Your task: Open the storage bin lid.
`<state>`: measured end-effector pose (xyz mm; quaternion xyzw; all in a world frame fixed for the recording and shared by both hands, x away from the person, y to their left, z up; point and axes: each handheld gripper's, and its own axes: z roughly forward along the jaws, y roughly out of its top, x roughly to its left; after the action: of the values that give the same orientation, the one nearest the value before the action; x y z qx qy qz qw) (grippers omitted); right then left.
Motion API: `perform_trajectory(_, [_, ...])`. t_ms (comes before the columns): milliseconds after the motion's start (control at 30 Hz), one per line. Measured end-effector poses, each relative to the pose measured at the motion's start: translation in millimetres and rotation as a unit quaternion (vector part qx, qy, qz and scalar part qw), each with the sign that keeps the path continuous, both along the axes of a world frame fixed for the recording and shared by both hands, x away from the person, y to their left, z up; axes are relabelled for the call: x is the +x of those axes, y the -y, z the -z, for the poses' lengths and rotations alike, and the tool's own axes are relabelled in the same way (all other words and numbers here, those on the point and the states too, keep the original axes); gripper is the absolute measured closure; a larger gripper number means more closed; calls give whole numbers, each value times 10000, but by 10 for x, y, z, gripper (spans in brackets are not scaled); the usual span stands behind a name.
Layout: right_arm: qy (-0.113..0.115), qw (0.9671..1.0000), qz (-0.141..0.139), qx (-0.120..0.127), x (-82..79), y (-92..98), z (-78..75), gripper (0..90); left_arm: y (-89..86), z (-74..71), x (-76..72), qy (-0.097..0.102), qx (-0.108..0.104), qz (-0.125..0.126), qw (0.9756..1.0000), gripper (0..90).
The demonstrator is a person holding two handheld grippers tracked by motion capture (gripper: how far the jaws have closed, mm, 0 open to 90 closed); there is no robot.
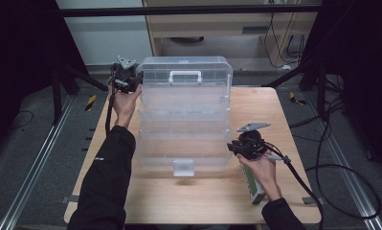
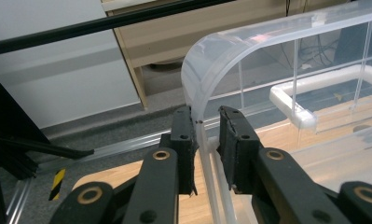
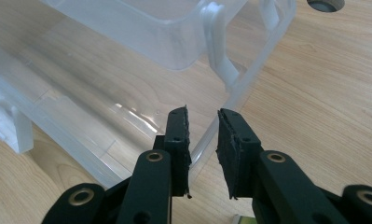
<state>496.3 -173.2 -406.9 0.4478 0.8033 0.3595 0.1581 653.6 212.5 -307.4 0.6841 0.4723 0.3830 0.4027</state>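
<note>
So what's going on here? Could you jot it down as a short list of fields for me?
Main object: clear plastic tiered organiser box, opened out in steps on the wooden table
Handle: white handle on the raised lid
Left tool: at the lid's far left corner, jaws either side of the lid's thin rim, gap visible on one side
Right tool: at the box's near right edge, jaws straddling the rim
Also there: a green-and-white carton under the right hand
</note>
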Motion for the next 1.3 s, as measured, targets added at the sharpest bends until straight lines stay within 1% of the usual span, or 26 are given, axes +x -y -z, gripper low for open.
perform_trajectory(33, [0, 10000, 2, -5, 1, 1, 0, 739, -5, 9, 14, 2, -46, 5, 10000, 756])
perform_trajectory(100, [2, 10000, 1, -7, 1, 1, 0, 739, -14, 22, 36, 11, -72, 17, 10000, 757])
perform_trajectory(267, [-1, 10000, 2, 1, 2, 2, 0, 739, 11, 21, 90, -41, 20, -24, 10000, 756])
perform_trajectory(400, [0, 10000, 2, -2, 1, 2, 0, 739, 9, 39, 126, -55, -27, -45, 10000, 755])
perform_trajectory(600, [-3, 10000, 0, -1, 0, 1, 0, 739, 21, 46, 160, -80, 71, -70, 9999, 749])
perform_trajectory(733, [0, 10000, 3, 4, -1, 0, 0, 739, 48, 63, 183, -62, 207, -119, 9997, 739])
perform_trajectory(900, [8, 10000, 8, -5, -3, -3, 1, 739, 64, 82, 209, -63, 230, -167, 9996, 735])
perform_trajectory(1000, [10, 10000, -2, -11, -1, 1, 1, 740, 55, 91, 220, -91, 222, -164, 9996, 733])
perform_trajectory(1200, [34, 10000, 24, -33, -5, -7, 4, 749, 19, 130, 261, -220, 225, -227, 9992, 732])
perform_trajectory(1300, [43, 10000, 24, -36, -7, -10, 4, 754, -2, 160, 289, -294, 275, -276, 9988, 727])
